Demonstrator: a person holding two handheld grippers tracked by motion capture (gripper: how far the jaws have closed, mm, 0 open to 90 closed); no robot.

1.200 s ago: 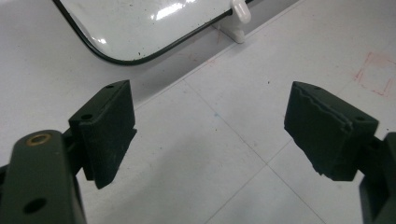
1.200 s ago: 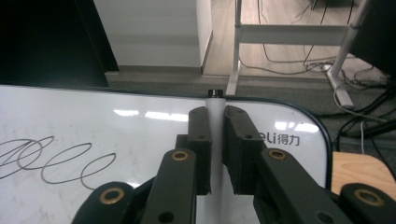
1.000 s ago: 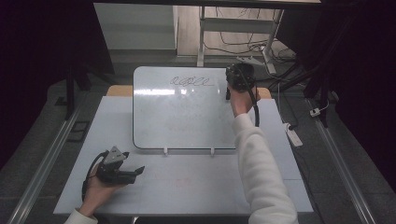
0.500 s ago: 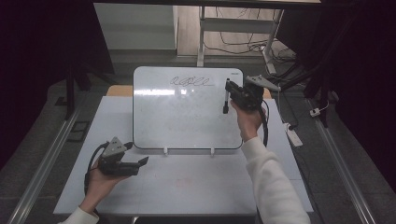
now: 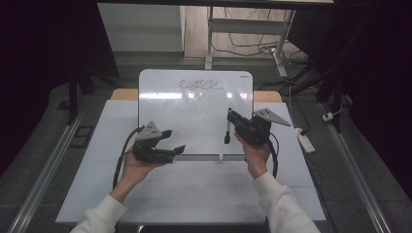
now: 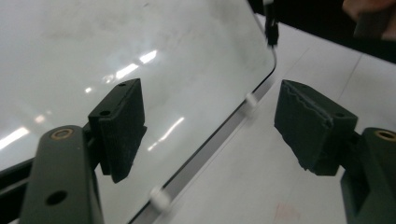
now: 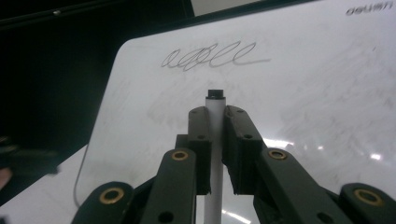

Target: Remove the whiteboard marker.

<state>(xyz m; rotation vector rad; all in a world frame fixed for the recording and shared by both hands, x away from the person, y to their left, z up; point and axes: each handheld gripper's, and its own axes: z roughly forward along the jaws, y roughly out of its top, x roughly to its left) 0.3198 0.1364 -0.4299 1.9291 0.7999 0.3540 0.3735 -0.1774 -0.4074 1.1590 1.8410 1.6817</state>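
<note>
1. The pale grey rectangular tabletop [image 5: 97, 184] is carrying everything here, and the person's two white sleeves are coming in over its near edge.
2. The white glossy whiteboard with rounded corners [image 5: 194, 104] is lying flat on the far middle part of the tabletop. It is reflecting the ceiling lights, and its near edge is sitting on small white pegs.
3. The black left gripper [image 5: 172, 141] is hovering at the near left corner of the whiteboard, with a grey three-cornered plate on top. In the left gripper view, its fingers [image 6: 119, 128] are standing wide apart and are holding nothing; the edge of the whiteboard is passing between them.
4. The black right gripper [image 5: 228, 118] is staying above the near right part of the whiteboard. Its fingers [image 7: 236, 140] are closing tightly on the thin white marker pen with a black tip [image 7: 215, 116].
5. In the high view, the marker pen [image 5: 227, 128] is hanging nearly upright over the board; I cannot tell if it is touching the surface.
6. The grey looping handwritten line [image 5: 199, 85] is lying near the far edge of the whiteboard, well apart from the pen.
</note>
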